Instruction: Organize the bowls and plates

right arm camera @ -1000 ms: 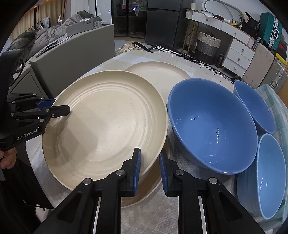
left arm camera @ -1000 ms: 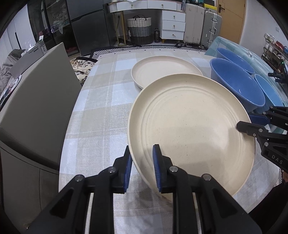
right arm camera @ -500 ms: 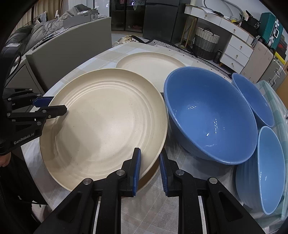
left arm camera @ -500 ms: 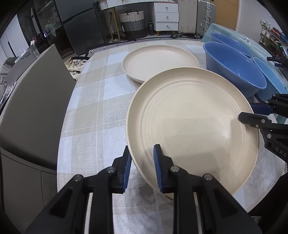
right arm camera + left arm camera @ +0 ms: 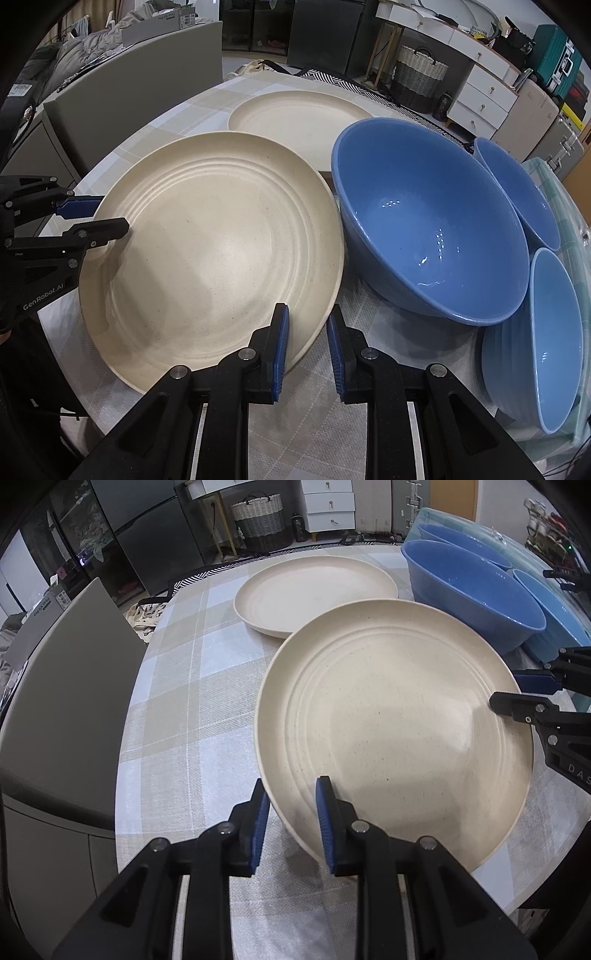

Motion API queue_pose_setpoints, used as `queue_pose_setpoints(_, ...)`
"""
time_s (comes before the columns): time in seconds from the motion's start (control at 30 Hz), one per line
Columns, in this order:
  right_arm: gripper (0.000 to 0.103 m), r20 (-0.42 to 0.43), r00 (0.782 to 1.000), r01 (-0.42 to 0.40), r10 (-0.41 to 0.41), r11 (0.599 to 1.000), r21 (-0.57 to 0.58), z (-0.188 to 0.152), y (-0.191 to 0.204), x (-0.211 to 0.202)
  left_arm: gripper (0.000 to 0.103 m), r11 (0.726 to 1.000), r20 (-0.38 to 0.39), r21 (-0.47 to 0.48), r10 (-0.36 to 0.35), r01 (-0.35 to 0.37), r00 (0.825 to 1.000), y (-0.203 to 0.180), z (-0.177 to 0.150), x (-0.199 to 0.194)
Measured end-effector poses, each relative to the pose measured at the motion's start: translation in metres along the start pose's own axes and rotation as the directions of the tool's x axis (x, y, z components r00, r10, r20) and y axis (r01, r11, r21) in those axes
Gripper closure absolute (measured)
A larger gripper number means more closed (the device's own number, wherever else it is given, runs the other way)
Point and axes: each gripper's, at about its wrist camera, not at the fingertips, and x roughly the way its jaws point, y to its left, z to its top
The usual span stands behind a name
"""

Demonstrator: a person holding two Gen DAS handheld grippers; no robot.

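Both grippers, left (image 5: 290, 821) and right (image 5: 306, 345), clamp 1 cream plate (image 5: 395, 731), not yet stacked on the far plate (image 5: 314, 590); 3 blue bowls (image 5: 432, 229) stay unnested.

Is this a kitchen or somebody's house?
Probably a lived-in home, a dining area opening onto a living room. A checked tablecloth covers the table, a white chest of drawers and wicker basket stand behind, with suitcases stacked nearby.
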Motion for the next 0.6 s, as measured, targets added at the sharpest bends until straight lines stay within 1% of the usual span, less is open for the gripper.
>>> queue_pose_setpoints(0.6, 0.078, -0.048, 0.999, 0.007, -0.008, 1.0, -0.012, 0.005, 0.008, 0.022, 0.077, 0.999, -0.032, 0.046, 0.018, -0.016, 0.999, -0.008, -0.003, 0.008)
